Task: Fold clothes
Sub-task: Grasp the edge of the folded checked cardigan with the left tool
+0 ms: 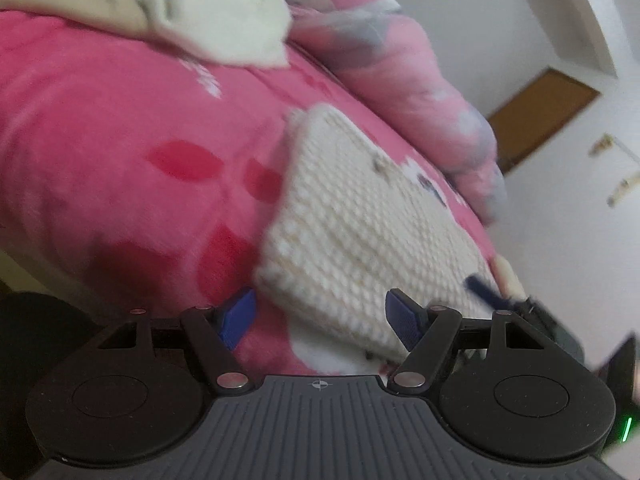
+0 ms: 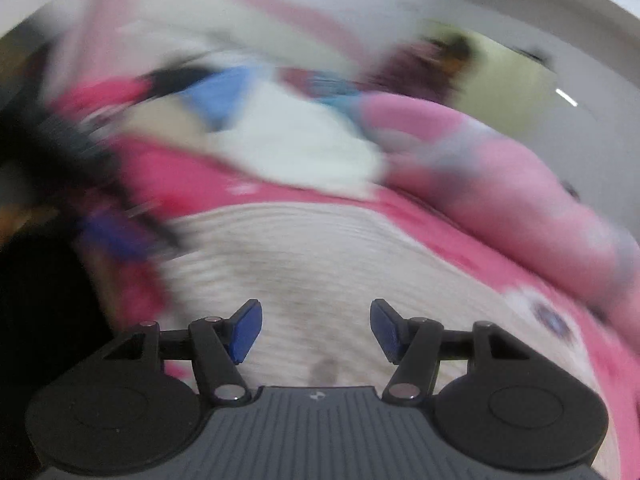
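Jaws of both grippers stand apart, with nothing clamped between the blue pads. Left wrist view: the left gripper (image 1: 322, 318) hangs over the near edge of a folded cream knit garment (image 1: 360, 220), which lies on a bright pink blanket (image 1: 100, 152) printed with red petal shapes. The left pad sits over bare blanket just left of the knit's corner; the right pad sits over the knit itself. Whether either pad touches the cloth cannot be told. Ahead and left of the jaws lies a heap of pale clothes (image 1: 192, 12); ahead and right, a rolled light pink quilt (image 1: 400, 64) with grey patches; right of that, a white wall (image 1: 540, 40).

Right wrist view, heavily blurred: left of the jaws, the other gripper appears as a dark and blue smear. The right gripper (image 2: 316, 328) is above the cream knit garment (image 2: 304, 248), which fills the space between and ahead of the pads. Further ahead lies the heap of pale clothes (image 2: 296, 140), with the light pink quilt (image 2: 500, 168) to the right.
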`<state>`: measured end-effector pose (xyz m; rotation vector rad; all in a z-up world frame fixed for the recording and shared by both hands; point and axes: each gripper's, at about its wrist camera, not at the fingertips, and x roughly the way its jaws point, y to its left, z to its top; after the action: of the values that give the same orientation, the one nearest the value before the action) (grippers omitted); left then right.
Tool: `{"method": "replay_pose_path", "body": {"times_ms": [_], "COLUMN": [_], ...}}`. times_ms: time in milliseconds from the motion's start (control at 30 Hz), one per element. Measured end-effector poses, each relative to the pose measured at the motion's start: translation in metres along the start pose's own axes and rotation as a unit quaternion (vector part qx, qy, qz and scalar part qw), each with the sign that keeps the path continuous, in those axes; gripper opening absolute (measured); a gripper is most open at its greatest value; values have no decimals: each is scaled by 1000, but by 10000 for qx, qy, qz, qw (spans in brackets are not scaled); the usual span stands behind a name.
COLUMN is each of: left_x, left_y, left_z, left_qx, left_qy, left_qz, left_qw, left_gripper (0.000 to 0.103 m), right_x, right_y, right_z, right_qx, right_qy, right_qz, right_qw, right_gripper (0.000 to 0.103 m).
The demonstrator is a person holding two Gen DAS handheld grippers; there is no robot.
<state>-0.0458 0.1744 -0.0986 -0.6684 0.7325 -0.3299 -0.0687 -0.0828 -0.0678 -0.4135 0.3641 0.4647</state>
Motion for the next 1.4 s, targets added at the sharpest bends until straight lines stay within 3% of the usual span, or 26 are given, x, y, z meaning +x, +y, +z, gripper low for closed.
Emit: {"method": "replay_pose_path", "body": {"times_ms": [67,233,300,400,600,733,933,1033,1267,1400], "left_x": [5,15,17,21,23,19,35,37,48,61], "left_y": [-2,-10,-14,-12,-15,-21,-5,-5,5,7], "left_z": [-5,-9,-9,-7,-6,-7,-11,-18,-7,2], "left_qx": [6,157,271,113,1,62,-297,-265,-676,-827], "left_qy": [-12,-131,-205,-318,-708,-1180,-966,-935,-1294,-1387], "left_qz": [-44,72,153,165,139,-302,-384,-600,-834,-759], "left_qw": [10000,9998,9993,9993,9974,9925,9941,9935,9858,9839], "left_gripper": [72,71,71,71,71,75,75,76,75,75], "right_x": [1,16,28,53,46,48,49,50,51,51], "right_y": [-36,-110,-126,-139,-141,-142,-140,-140,-137,-136], "right_z": [-3,-13,-22,-50,-64,-65,-61,-60,-58,-59], "right_qx": [645,1857,2158,2596,2703,2696,2676,2668,2643,2642], "right_qy": [103,200,276,549,265,234,227,251,270,248], "right_qz": [-456,-1359,-1428,-1150,-1071,-1028,-1031,-1047,-1113,-1129], "right_qw": [9968,9730,9655,9573,9564,9572,9577,9577,9576,9575], "right_gripper": [62,63,64,74,75,75,75,75,75,75]}}
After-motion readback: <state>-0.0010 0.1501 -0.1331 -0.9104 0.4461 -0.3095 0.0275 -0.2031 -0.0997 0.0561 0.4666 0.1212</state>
